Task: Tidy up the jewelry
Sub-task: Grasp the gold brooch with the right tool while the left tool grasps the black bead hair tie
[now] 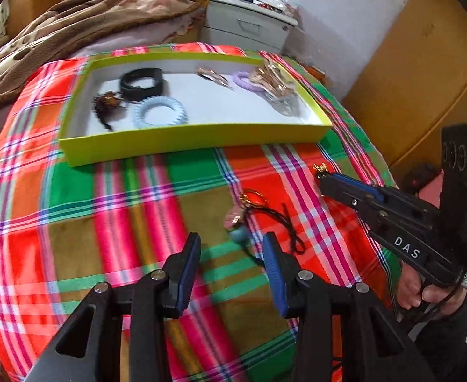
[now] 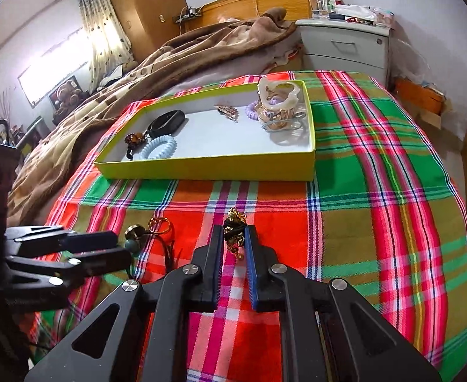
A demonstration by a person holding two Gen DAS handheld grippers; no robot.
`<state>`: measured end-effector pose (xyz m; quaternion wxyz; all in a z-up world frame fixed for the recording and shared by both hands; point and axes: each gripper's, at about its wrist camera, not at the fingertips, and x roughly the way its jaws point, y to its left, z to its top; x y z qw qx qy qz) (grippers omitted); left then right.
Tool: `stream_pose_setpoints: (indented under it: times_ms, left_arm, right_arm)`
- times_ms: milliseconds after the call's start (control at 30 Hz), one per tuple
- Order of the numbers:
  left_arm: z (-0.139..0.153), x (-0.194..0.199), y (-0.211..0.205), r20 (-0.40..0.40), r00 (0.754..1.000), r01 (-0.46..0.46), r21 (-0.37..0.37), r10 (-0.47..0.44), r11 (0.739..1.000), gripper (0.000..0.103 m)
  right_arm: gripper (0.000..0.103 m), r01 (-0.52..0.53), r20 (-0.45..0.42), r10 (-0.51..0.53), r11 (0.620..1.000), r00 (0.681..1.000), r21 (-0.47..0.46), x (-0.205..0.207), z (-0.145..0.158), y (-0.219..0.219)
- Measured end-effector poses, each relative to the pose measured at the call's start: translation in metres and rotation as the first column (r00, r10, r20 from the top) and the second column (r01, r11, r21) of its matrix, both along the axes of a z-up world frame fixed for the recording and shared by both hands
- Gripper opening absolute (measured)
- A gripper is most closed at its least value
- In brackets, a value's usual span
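A yellow-green box (image 1: 195, 138) (image 2: 208, 168) sits on the plaid cloth. It holds a black band (image 1: 142, 82), a pale blue spiral hair tie (image 1: 160, 113), a brown beaded piece (image 1: 106, 103), a lilac spiral tie (image 1: 244, 79) and a heap of gold pieces (image 1: 275, 82). My left gripper (image 1: 231, 240) (image 2: 112, 245) is open just above a keychain (image 1: 240, 222) (image 2: 138, 232) with a teal bead, a gold ring and a black cord. My right gripper (image 2: 233, 232) (image 1: 321, 173) is shut on a small black-and-gold ornament (image 2: 235, 227), held off the cloth to the right of the keychain.
The plaid cloth (image 2: 377, 191) covers a rounded surface that drops away at the right and near edges. A brown blanket (image 2: 138, 73) lies on the bed beyond the box. A white nightstand (image 2: 345, 44) stands at the back right. A hand (image 1: 424, 296) grips the right tool.
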<state>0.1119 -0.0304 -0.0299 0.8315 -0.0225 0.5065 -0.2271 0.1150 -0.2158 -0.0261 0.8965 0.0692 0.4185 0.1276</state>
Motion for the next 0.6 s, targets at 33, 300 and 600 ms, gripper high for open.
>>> stream_pose_setpoints:
  times_ms: [33,300,600]
  left_arm:
    - [-0.002,0.001,-0.004,-0.003,1.0,0.003,0.014,-0.003,1.0,0.042]
    - [-0.002,0.004,-0.013,0.066,0.998,-0.011,0.093,0.005,0.996,0.037]
    - [-0.003,0.008,0.006,0.058,0.996,-0.072,0.076,0.068,0.994,0.016]
  right_arm:
    - [0.014,0.0,0.0,0.0,1.0,1.0,0.003,0.0,0.0,-0.001]
    - [0.014,0.019,0.007,-0.019,1.0,1.0,0.017,-0.005,0.001,-0.008]
    - [0.014,0.02,0.006,-0.02,0.999,1.0,0.028,-0.005,0.0,-0.01]
